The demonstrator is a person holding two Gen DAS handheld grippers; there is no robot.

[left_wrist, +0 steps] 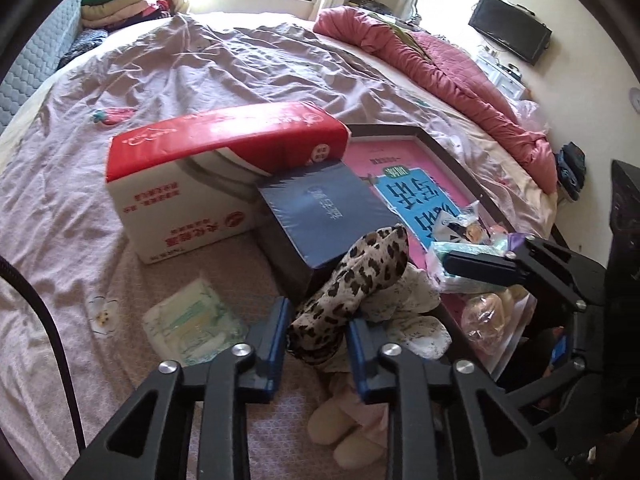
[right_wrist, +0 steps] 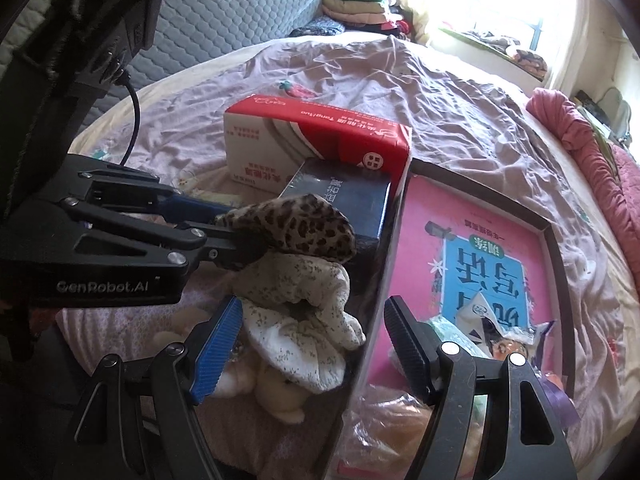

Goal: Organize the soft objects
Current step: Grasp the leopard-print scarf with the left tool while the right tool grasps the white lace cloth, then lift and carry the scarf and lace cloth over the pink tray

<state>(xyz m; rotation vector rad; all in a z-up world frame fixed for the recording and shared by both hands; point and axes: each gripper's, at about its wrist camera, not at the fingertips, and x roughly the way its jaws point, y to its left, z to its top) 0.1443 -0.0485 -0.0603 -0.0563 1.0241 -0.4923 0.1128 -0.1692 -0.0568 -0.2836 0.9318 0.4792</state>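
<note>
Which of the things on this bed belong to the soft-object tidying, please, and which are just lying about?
Belonging to the job:
- leopard-print cloth, between the left gripper fingers
- white speckled cloth
- plush toy
- dark-framed tray

Lying about:
- red and white carton
- dark blue box
- nappy
- pink quilt

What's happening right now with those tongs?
Left tongs shut on leopard cloth. Right tongs open above speckled cloth. Tray wall close alongside.

Left gripper (left_wrist: 318,344) jaws clamped; right gripper (right_wrist: 310,354) agape.
</note>
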